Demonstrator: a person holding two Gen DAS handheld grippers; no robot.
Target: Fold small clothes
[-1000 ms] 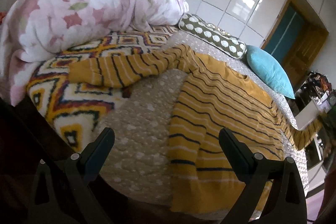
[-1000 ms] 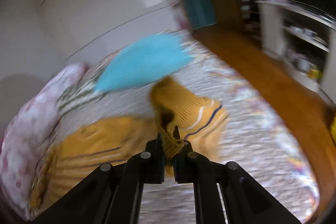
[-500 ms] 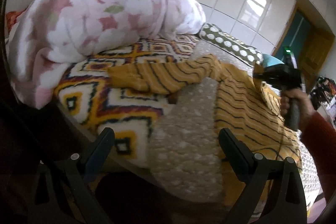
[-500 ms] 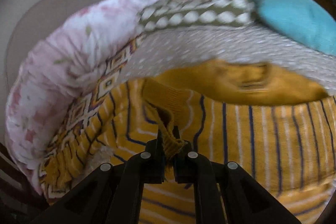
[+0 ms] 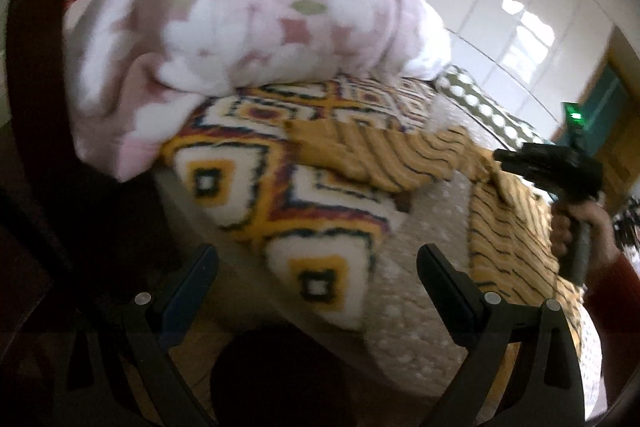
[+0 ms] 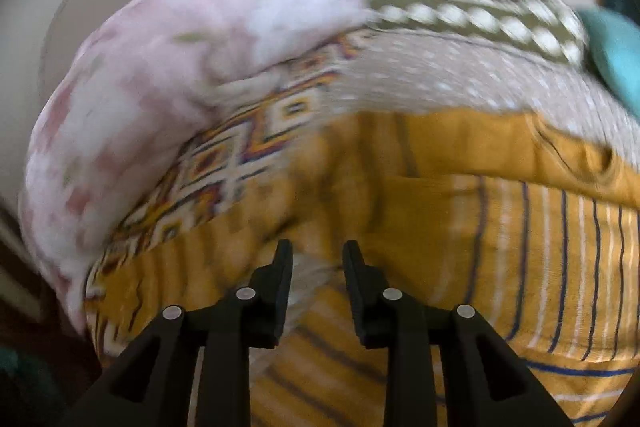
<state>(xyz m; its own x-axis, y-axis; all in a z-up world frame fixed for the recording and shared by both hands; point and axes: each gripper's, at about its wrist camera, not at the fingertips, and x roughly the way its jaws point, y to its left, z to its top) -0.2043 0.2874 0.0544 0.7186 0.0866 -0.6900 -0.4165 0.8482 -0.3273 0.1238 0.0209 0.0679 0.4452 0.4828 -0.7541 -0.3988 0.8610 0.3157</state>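
Bed [image 6: 420, 75]: striped sweater [image 6: 520, 247] under parted, empty right gripper [image 6: 318, 267].

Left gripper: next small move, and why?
Probably ease the left gripper forward to the striped sleeve lying across the patterned blanket and close on its cuff. Its jaws stand wide with nothing between them, and the right gripper is open over the yellow sweater, so that sleeve looks unfolded.

No legible text, label, brand, number or sign appears in either wrist view. The striped sweater [image 6: 520, 227], the floral quilt [image 5: 248, 39] and the patterned blanket [image 5: 280, 195] carry patterns only, and motion blur softens all fine surface detail.
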